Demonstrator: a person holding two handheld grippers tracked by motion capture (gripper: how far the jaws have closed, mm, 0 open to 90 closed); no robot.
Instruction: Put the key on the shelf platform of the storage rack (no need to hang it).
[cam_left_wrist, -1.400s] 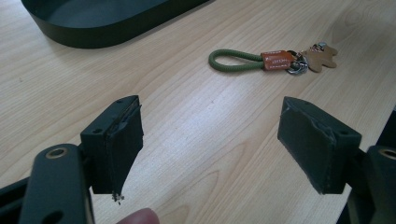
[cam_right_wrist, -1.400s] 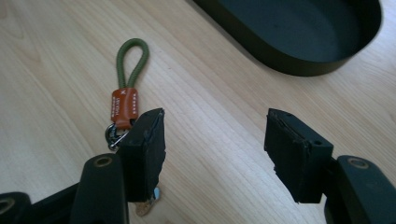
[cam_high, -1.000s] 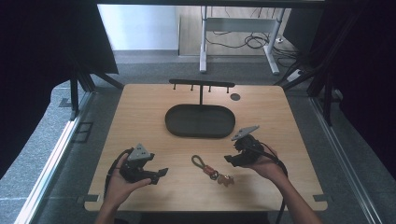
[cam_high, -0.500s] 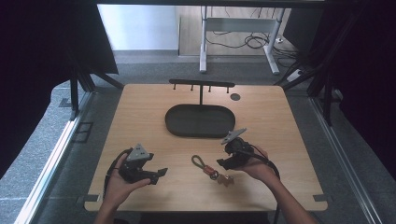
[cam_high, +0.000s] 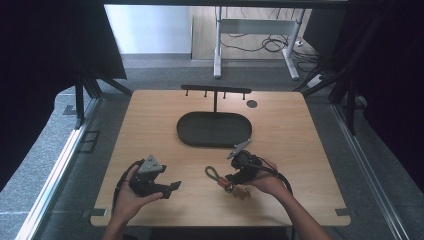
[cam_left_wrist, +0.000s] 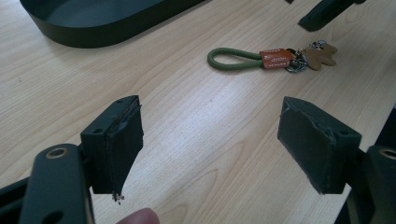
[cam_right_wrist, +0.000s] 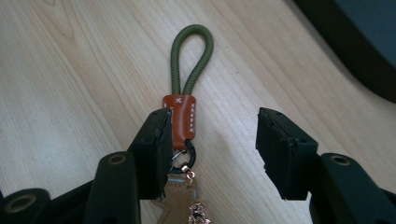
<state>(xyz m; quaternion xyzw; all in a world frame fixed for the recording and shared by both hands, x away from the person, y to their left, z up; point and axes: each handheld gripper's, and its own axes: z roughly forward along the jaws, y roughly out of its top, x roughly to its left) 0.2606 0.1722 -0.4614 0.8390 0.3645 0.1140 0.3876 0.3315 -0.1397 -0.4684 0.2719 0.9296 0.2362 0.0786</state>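
Keychain, olive-green cord loop with orange leather tab, metal ring and small tan charm, lies flat on the light wooden table, near the front edge, slightly right of centre. Left gripper is held in the person's left hand near the front-left part of the table, jaws spread wide with nothing between them, aimed across toward the keychain and well apart from it. Right gripper is right at the keychain; in the right gripper view its jaws are wide open and gripping nothing, the left-hand jaw just beside or touching the orange tab, the other jaw well off to the side over bare wood. Cord loop points away from the gripper, toward the tray.

Handling guess: light item, cord soft and floppy, tab semi-stiff, ring and charm loose and likely to dangle and swing once lifted. Best hold is probably the orange tab or the doubled cord just above it, since it's the thickest and least slippery part; the metal ring looks slick and thin. Gripper looks off-centre, likely needs a sideways shift before closing.

Farther back, black oval shallow tray sits at table centre, empty. Behind it, near the back edge, stands a black T-shaped rack with small pegs.
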